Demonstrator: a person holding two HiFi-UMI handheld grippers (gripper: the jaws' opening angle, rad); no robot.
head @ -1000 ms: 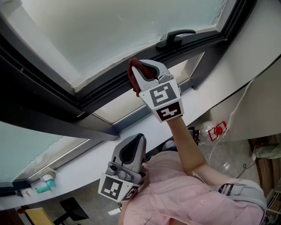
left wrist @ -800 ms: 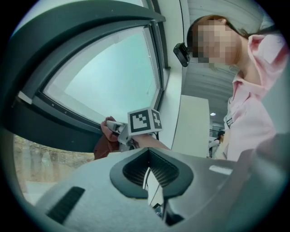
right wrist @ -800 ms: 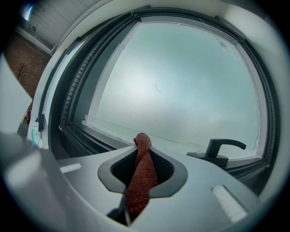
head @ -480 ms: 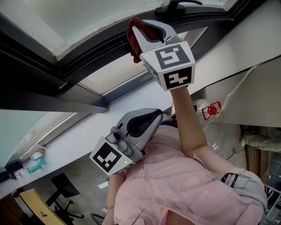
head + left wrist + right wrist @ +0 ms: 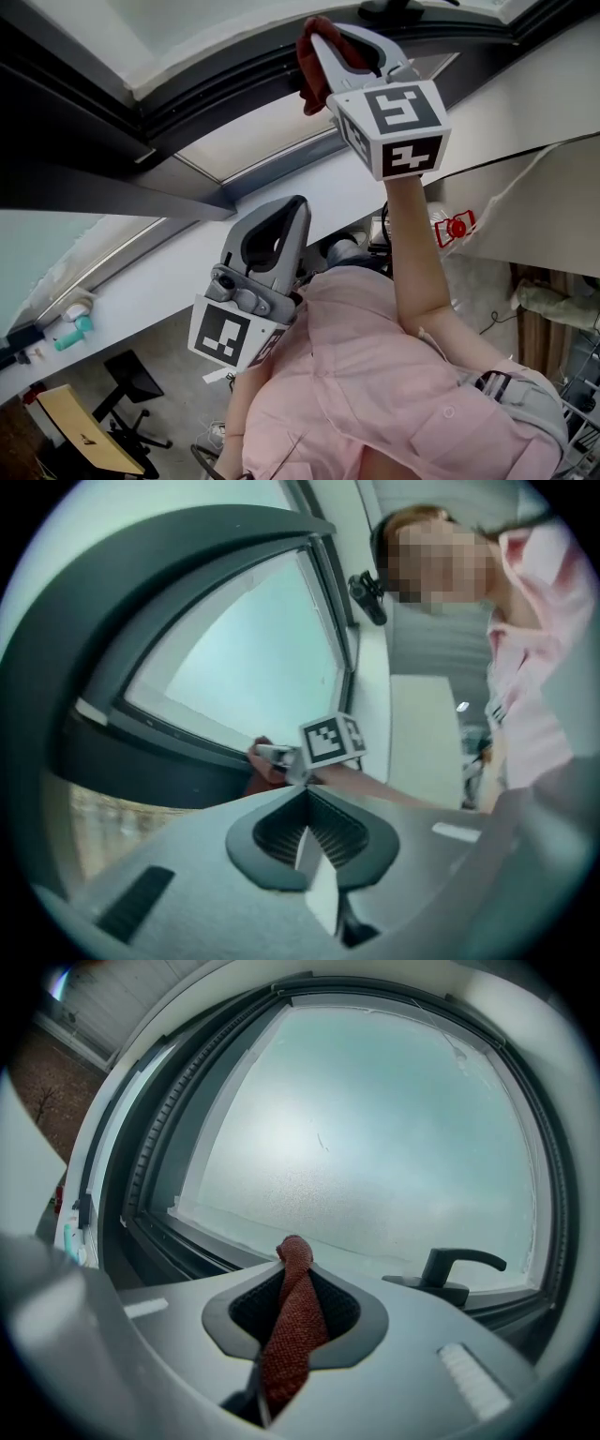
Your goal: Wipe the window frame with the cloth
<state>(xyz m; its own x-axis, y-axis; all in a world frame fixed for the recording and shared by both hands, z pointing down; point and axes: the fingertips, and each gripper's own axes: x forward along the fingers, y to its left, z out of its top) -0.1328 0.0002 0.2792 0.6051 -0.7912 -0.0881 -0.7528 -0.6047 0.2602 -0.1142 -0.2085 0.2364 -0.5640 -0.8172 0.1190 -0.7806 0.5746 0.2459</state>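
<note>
**Left of the head view.** A small teal container (image 5: pixel 67 335) lies on the white sill (image 5: pixel 141 281) near its left end. Below the sill, part of a yellow desk top (image 5: pixel 82 433) shows.

**Left gripper.** The left gripper (image 5: pixel 287 216) is held low, in front of the person's pink shirt (image 5: pixel 375 375), well apart from the window. In its own view the left gripper (image 5: pixel 305 797) has its ribbed pads pressed together with nothing between them.

**Window frame.** The dark window frame (image 5: pixel 216 89) runs across the top of the head view above the sill. In the right gripper view the window frame (image 5: pixel 155 1227) surrounds a frosted pane (image 5: pixel 375 1129). In the left gripper view the window frame (image 5: pixel 169 761) also shows.

**Right gripper and cloth.** The right gripper (image 5: pixel 321 37) is raised on an outstretched arm to the frame's lower rail. In its own view the right gripper (image 5: pixel 295 1271) is clamped on a red woven cloth (image 5: pixel 291 1335). The cloth stands as a narrow fold between the pads, with its tip just above them. In the head view the cloth (image 5: pixel 311 70) lies over the dark lower rail; whether it touches cannot be confirmed. In the left gripper view the cloth (image 5: pixel 257 778) sits at the same rail, beside the right gripper's marker cube (image 5: pixel 333 741).

**Right of the cloth.** A black window handle (image 5: pixel 452 1269) sits on the lower rail, near the right gripper. In the head view only part of the window handle (image 5: pixel 403 7) shows at the top edge.
</note>
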